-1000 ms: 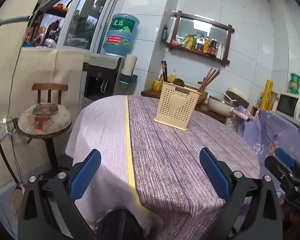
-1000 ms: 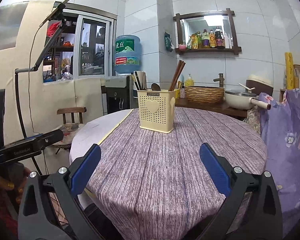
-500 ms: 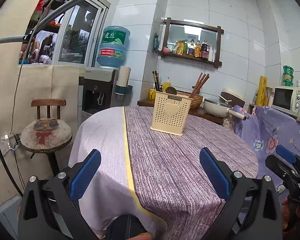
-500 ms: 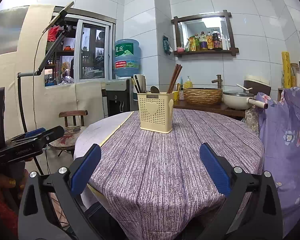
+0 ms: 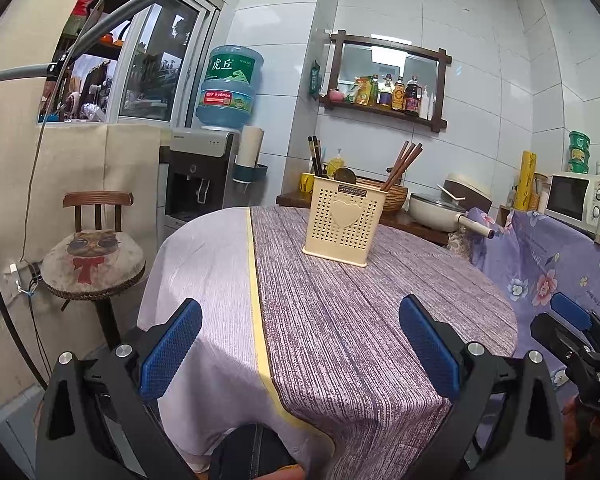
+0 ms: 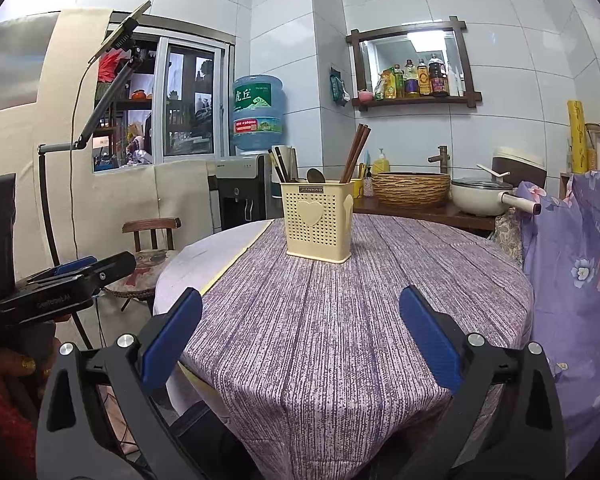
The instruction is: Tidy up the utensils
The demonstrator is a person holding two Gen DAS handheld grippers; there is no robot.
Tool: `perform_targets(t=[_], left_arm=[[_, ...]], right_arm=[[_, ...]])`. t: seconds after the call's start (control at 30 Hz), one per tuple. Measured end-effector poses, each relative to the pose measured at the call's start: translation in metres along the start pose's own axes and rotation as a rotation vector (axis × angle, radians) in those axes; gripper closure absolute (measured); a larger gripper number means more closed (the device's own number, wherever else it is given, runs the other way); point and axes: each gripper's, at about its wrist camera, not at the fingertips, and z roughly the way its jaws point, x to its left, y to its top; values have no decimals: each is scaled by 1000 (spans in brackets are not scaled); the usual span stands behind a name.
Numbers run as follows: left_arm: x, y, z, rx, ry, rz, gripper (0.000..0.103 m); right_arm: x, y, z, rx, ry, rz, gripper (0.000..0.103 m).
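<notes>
Both the left gripper and right gripper hang wide and empty at the near desk edge. The cream perforated plastic utensil holder, far-centre, seems light; a careless nudge could tip it.

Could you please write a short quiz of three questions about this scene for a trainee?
1. True or false: the left tool grips a utensil.
2. What sticks out of the cream utensil holder? A) brown chopsticks B) forks C) knives
3. Fill in: the holder stands on the purple ____.

Key: 1 false, both the left tool and the right tool are open and empty; 2 A; 3 tablecloth.
</notes>
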Motion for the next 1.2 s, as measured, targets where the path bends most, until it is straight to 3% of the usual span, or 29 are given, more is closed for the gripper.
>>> perform_targets(t=[1.2], left_arm=[[-6, -3, -2, 2, 4, 33, 5]], right_arm=[[-2, -1, 2, 14, 10, 13, 6]])
